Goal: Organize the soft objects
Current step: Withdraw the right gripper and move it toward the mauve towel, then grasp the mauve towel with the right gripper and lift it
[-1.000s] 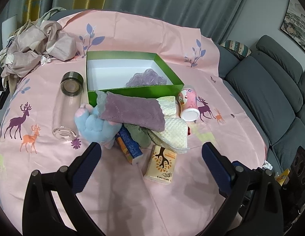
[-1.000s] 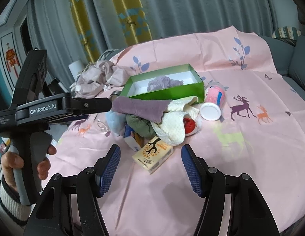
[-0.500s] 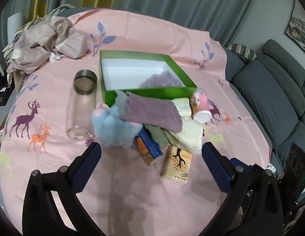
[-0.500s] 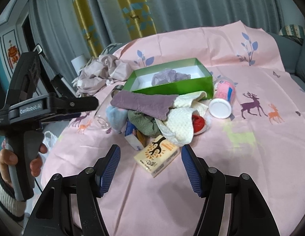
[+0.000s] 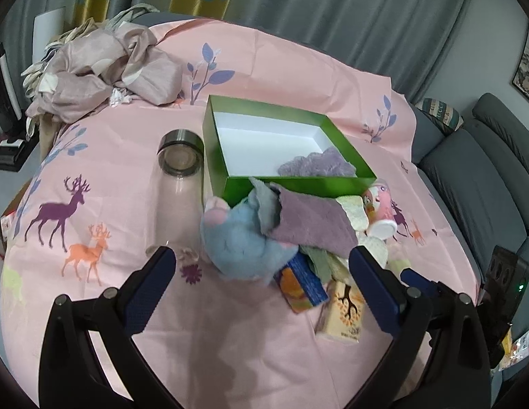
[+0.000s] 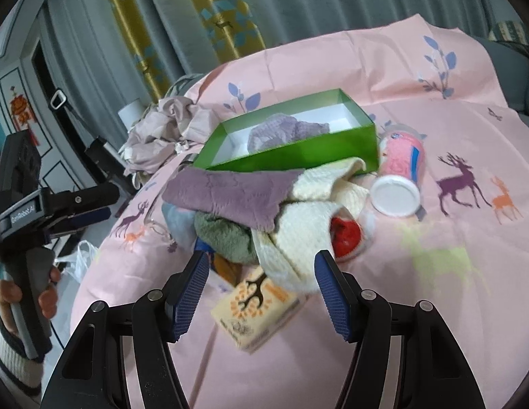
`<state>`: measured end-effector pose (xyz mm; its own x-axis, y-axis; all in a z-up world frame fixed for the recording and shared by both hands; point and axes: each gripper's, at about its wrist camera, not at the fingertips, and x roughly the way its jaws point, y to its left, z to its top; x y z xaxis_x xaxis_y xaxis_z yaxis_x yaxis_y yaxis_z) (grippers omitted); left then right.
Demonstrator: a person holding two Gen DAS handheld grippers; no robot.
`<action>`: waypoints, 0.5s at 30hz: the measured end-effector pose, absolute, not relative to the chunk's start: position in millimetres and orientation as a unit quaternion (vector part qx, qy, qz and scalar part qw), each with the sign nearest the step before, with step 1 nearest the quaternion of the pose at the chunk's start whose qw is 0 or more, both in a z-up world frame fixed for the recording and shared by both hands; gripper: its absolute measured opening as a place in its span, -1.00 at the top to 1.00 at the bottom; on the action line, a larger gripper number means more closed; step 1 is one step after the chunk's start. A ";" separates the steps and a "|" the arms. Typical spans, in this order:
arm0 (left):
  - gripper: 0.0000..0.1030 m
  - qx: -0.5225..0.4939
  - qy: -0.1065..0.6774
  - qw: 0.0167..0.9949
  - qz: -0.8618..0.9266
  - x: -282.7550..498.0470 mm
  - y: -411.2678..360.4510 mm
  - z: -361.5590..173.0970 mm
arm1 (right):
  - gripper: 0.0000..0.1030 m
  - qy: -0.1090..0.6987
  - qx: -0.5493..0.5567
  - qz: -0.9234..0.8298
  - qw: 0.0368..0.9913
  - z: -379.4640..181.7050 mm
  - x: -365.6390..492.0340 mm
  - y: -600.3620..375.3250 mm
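Left tongs: released, nothing between the jaws, held above the desk just in front of the blue plush toy. Right tongs: released, nothing gripped, poised over the cream knitted cloth and the yellow tissue pack. The soft objects lie heaped against the front wall of the green box. A purple towel drapes over the plush toy and a green cloth. One lilac cloth lies inside the box.
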<state>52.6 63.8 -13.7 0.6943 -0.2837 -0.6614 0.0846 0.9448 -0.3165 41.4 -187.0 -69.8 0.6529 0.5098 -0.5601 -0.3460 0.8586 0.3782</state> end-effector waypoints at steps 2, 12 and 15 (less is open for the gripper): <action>-0.86 -0.115 0.374 0.915 -0.104 58.1 58.2 -16.2 | -0.26 0.336 0.111 0.242 0.903 -67.9 46.7 -183.0; -0.44 -0.095 0.379 0.909 -0.142 96.7 36.2 -27.9 | -0.26 0.338 0.085 0.262 0.900 -71.0 82.5 -160.5; -0.16 -0.090 0.390 0.904 -0.153 105.5 28.3 -33.0 | -0.26 0.347 0.083 0.261 0.897 -77.1 92.5 -156.6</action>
<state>105.5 28.3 -33.0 0.6498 -0.3465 -0.6765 0.2060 0.9370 -0.2820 92.5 -156.6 -77.1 0.6235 0.5256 -0.5788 -0.4106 0.8501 0.3297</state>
